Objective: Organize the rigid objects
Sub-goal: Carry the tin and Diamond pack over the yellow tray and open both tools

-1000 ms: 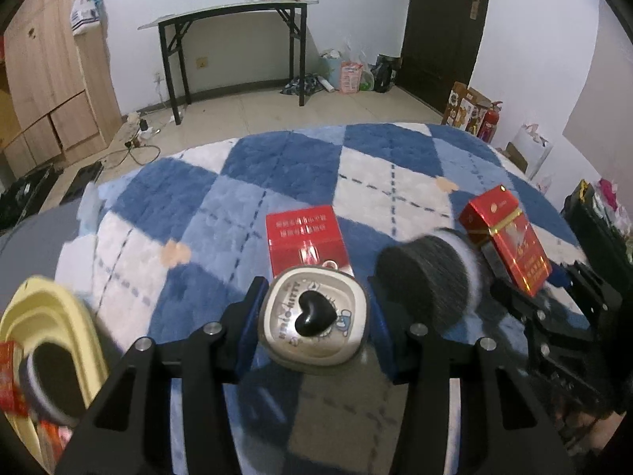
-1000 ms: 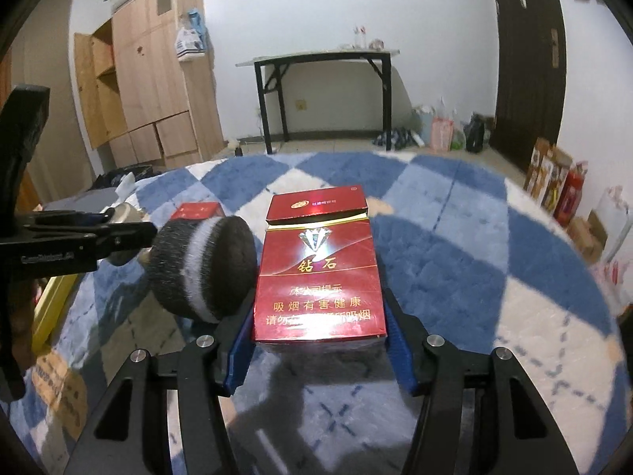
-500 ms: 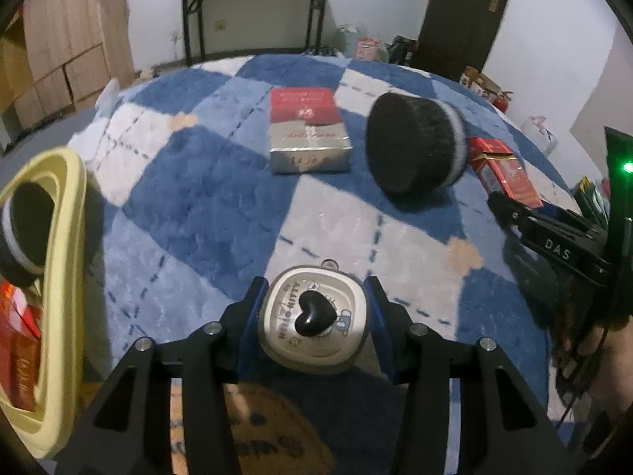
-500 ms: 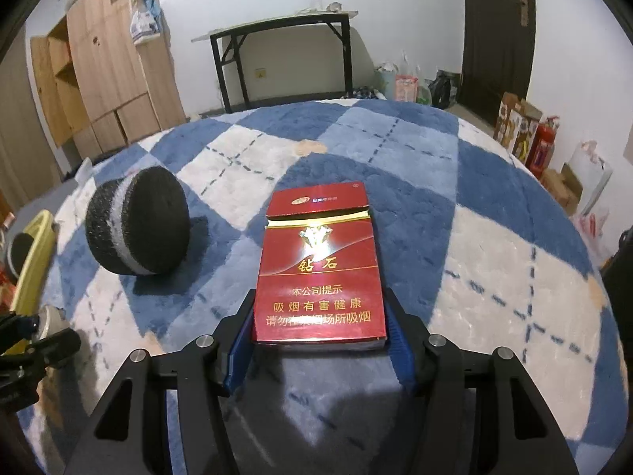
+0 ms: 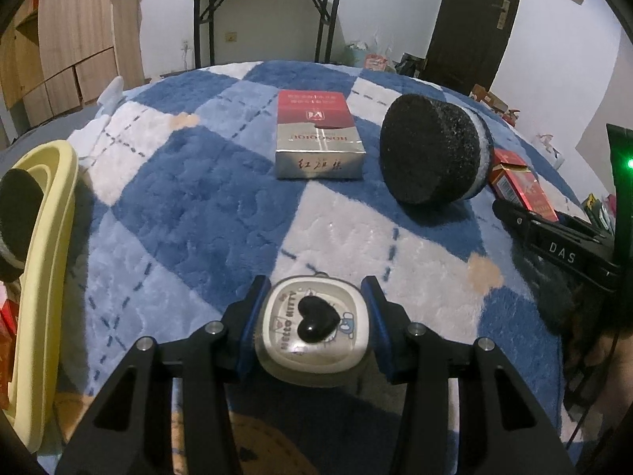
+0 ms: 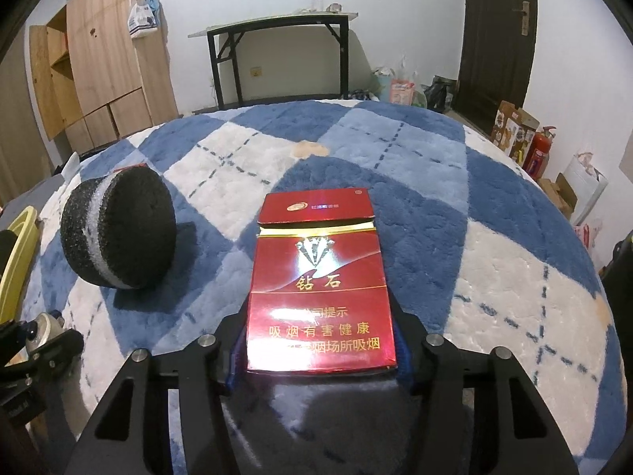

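Note:
My left gripper [image 5: 312,330] is shut on a small white Hello Kitty tin [image 5: 312,340] with a black heart, held over the near part of the blue checked blanket. My right gripper [image 6: 318,340] is shut on a red cigarette pack [image 6: 318,293] with its lid ajar; the pack also shows at the right in the left wrist view [image 5: 522,188]. A red-and-silver cigarette pack [image 5: 316,134] and a black round sponge [image 5: 431,154] with a white band lie on the blanket ahead. The sponge shows left of the red pack in the right wrist view [image 6: 118,233].
A yellow basket [image 5: 43,261] stands at the left edge, holding another black sponge [image 5: 16,217] and red packs. The blanket [image 6: 494,277] covers a round surface. A black-legged table [image 5: 265,19], wooden cabinets and a dark door stand at the back of the room.
Both grippers have drawn back toward the near edge with their loads. The loose pack and sponge now lie farther ahead. The basket has come into view at the left.

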`<state>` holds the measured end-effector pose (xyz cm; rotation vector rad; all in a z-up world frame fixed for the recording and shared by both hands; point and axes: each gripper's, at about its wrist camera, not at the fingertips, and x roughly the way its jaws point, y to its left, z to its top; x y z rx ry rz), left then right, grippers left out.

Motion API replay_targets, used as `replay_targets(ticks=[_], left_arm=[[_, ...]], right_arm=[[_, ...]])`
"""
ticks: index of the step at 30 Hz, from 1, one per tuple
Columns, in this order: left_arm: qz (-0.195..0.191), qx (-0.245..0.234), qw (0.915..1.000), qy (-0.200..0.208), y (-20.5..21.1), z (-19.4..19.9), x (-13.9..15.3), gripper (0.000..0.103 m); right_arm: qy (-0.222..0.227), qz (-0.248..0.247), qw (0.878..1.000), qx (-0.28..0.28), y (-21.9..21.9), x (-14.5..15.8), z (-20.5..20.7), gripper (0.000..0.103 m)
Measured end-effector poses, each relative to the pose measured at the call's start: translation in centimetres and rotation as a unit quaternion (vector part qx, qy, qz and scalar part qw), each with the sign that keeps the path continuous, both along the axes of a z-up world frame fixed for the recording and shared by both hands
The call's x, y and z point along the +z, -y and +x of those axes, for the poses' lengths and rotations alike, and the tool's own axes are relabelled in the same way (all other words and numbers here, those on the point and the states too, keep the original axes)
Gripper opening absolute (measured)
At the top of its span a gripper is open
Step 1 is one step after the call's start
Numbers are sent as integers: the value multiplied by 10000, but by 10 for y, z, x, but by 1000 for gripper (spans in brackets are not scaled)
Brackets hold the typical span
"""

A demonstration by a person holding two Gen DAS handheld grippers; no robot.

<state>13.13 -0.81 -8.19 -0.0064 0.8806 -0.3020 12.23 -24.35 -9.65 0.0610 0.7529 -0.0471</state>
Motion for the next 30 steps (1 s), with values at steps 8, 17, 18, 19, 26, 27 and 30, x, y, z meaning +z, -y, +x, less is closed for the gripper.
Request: replay_targets(ticks=[8,17,18,19,26,27,30], left_arm=[[-104,137,9997,198,-8,-9,18,49],[-191,288,9984,456,-23,-22,58,49],[-179,299,9984,452,-23,-20,59,49],[-166,313,9983,460,-24,-22,61,49],[-202,364,9974,596,-28,-33,81,49],[-227,385,9971,613,-29,-35,84,49],[-258,439,9968,609,-33,-39,87,49]], right_arm=[[167,151,9997,23,7,8,-9,55],[-32,-113,9999,-99,1,29,-20,55],[-35,-95,9999,-130,2,33,-22,55],[-30,-64,9999,-136,4,37,-24,55],[96,-29,9999,-61,3,60,-40,55],[111,-10,9999,-49,1,62,-42,55],[87,-21,9999,-55,1,64,-48,55]])
